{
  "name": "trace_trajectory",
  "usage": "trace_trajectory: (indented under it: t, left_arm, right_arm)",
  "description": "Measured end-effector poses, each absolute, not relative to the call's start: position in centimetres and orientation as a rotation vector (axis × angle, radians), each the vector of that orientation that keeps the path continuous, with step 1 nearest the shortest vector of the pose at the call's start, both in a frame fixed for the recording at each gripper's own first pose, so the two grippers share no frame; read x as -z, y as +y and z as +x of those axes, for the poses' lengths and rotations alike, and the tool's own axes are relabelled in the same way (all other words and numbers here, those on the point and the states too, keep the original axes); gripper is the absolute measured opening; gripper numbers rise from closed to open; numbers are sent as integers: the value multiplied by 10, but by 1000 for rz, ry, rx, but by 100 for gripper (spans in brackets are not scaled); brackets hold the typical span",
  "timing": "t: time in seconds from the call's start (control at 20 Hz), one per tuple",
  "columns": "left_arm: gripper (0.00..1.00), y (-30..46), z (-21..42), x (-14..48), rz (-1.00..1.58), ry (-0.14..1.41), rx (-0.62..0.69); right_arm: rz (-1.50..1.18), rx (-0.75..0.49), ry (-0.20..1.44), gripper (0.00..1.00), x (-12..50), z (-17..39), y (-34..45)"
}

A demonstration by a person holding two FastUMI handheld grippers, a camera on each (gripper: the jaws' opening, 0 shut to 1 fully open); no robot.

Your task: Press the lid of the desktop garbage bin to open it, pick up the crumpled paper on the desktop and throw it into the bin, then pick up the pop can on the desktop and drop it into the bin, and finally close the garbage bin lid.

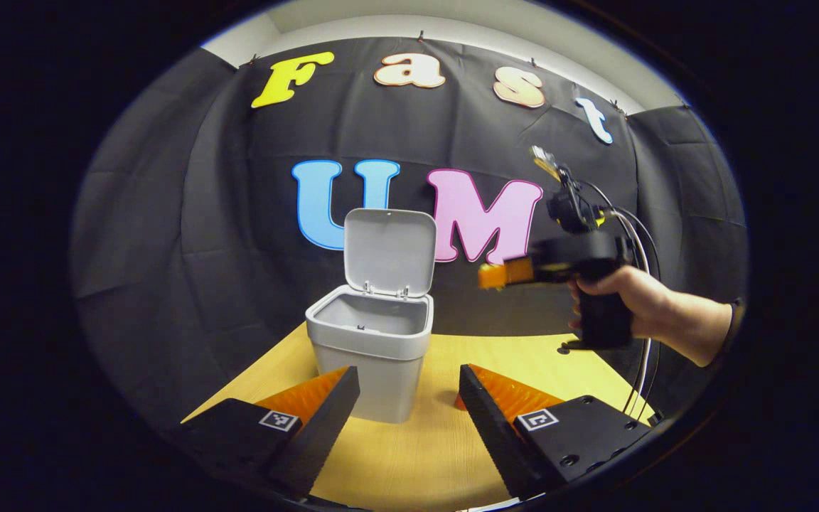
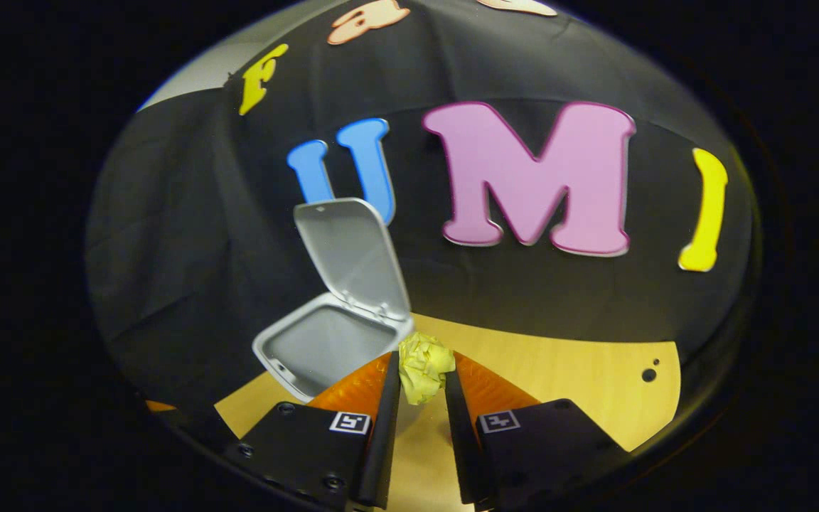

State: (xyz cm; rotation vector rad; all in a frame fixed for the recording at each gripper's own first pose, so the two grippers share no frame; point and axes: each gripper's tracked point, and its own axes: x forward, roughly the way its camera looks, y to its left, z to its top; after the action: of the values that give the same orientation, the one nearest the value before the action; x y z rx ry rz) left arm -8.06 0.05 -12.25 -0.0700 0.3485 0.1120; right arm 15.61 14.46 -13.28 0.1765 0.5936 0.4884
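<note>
The crumpled paper [image 2: 424, 368] is clamped in the right tool [image 2: 421, 384], just right of the open bin [image 2: 324, 341]; the left tool [image 1: 409, 398] is held apart above the desk [image 1: 424, 455]

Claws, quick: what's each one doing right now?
Left claw: open, holding nothing, facing the open bin.
Right claw: shut on the crumpled paper, beside the bin.
</note>
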Motion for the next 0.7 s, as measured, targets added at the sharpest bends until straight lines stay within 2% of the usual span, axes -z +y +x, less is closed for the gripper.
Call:
trace_trajectory:
  t: [0.05,0.1,0.15,0.2,0.25,0.3,0.35,0.4,0.45,0.7]
  left_arm:
    - [96,5,-84,123,-76,351,-122]
    - [96,10,-86,121,-81,351,-133]
    - [96,15,-89,120,-82,347,-145]
    - [96,19,-92,121,-80,347,-158]
    - [96,24,-95,123,-84,354,-168]
    - [96,28,-99,125,-94,358,-178]
    - [96,32,-102,124,-106,356,-191]
    - [96,36,-106,124,-116,356,-204]
    - [96,41,-109,124,-121,358,-219]
    - [96,55,-120,125,-119,366,-258]
  right_arm:
    - [152,-519,572,40,127,163,165]
    - [128,-546,560,25,124,169,184]
    - [114,-573,555,27,119,169,201]
    - [122,-598,557,41,117,169,219]
    - [134,-627,568,27,116,171,238]
    - [135,-647,574,41,121,171,252]
    - [123,-651,582,42,128,175,261]
    - [115,-659,585,29,134,176,270]
    - [104,-665,595,42,140,178,276]
    - [69,-684,647,43,167,176,295]
